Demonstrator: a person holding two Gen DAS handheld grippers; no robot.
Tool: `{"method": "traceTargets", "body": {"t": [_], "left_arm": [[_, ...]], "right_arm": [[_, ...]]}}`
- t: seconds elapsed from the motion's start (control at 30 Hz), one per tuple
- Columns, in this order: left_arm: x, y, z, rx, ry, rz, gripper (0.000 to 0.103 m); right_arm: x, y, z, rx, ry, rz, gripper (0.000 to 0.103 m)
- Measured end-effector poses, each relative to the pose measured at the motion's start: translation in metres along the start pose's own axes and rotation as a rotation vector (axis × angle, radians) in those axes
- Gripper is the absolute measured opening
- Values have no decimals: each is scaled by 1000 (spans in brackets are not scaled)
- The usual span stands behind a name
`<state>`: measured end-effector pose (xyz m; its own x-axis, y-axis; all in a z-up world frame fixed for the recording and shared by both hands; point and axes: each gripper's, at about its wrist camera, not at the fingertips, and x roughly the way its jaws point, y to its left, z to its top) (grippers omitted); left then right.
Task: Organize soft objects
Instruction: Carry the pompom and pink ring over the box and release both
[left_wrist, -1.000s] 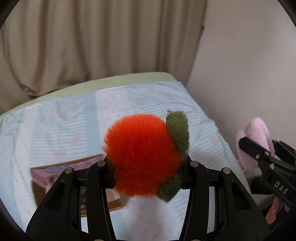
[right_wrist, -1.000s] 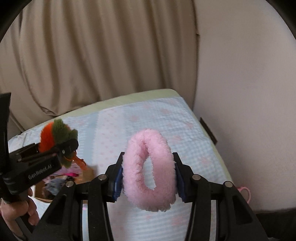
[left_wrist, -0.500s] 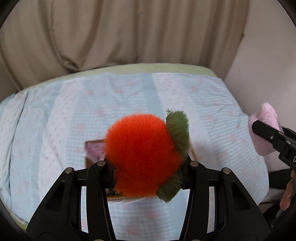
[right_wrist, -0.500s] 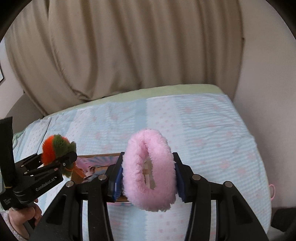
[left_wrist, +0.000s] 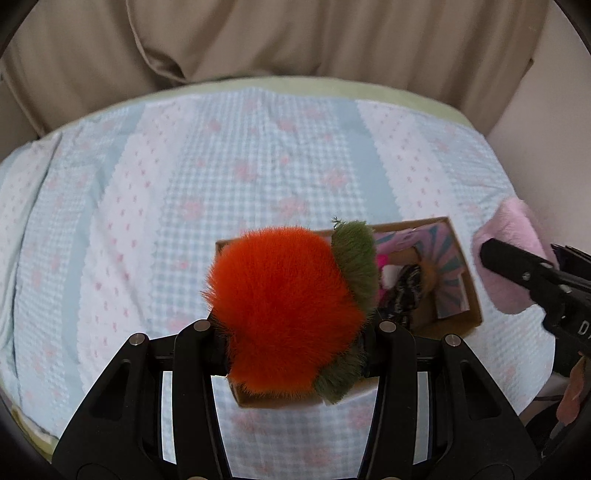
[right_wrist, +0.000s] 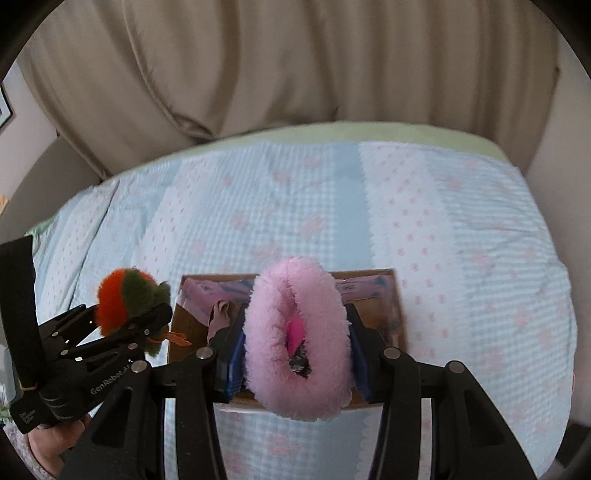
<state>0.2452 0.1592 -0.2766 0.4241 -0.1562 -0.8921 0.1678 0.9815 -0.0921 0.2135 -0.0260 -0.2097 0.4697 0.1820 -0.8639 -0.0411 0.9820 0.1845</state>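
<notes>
Your left gripper (left_wrist: 291, 326) clamps the orange-green pompom (left_wrist: 284, 310); your right gripper (right_wrist: 295, 349) pinches the pink fluffy ring (right_wrist: 295, 347), both above the cardboard box (right_wrist: 397, 314).

Two tools, left tool (left_wrist: 291, 325) and right tool (right_wrist: 295, 354); one orange-green pompom (left_wrist: 284, 314), one pink fluffy ring (right_wrist: 297, 347), one cardboard box (right_wrist: 397, 314) beneath them, one bed (right_wrist: 461, 221)
</notes>
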Motion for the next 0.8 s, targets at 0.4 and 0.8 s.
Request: {"method": "traceTargets", "body": {"t": [0.4,0.8], "left_arm": [[103,4,4,24,145,-32,43],[99,-10,-3,106,158,-70,103]], "right_arm": [[120,-1,12,17,196,24,44],[156,-5,19,118,342,87,83]]}}
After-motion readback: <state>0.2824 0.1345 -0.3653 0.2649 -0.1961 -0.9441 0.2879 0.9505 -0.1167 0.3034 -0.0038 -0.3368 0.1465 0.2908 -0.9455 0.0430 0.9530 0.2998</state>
